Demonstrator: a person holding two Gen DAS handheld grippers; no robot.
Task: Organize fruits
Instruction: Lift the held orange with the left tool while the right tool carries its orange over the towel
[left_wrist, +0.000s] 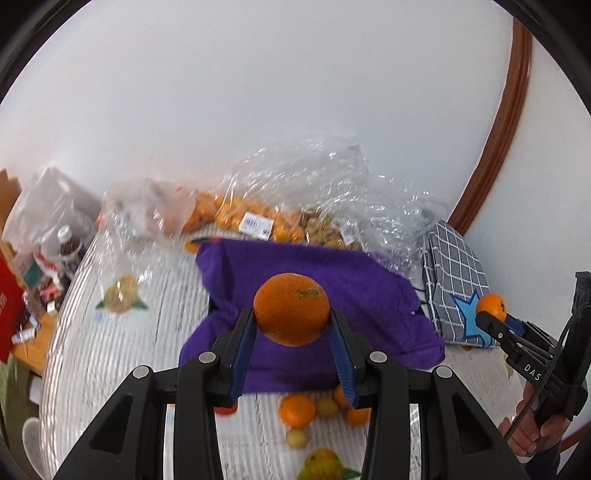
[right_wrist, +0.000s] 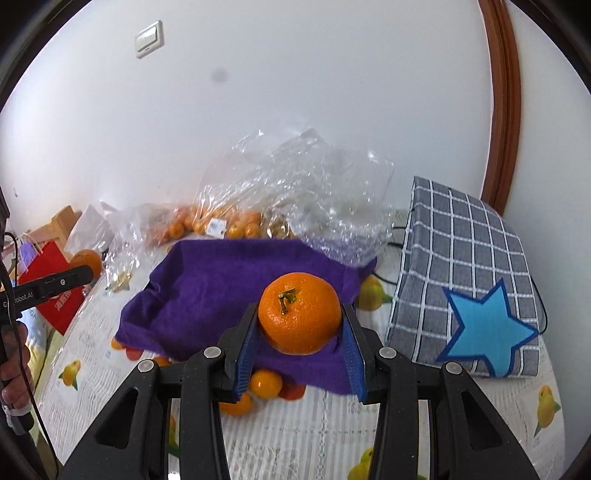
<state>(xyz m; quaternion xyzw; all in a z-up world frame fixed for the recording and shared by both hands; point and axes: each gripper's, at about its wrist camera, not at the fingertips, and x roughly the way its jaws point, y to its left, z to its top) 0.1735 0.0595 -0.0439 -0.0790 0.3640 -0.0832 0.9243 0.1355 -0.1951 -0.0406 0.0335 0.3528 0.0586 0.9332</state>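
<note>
L gripper clamps an orange & R gripper clamps a 2nd orange, both up over the purple cloth on the table, w/ loose fruit at the cloth's near edge.

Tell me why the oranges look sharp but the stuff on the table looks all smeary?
Left wrist view: the held orange is crisp, the loose fruit and striped tablecloth smear with motion blur. Right wrist view: its orange is sharp, edges bend from fisheye, the plastic bag glints.
</note>
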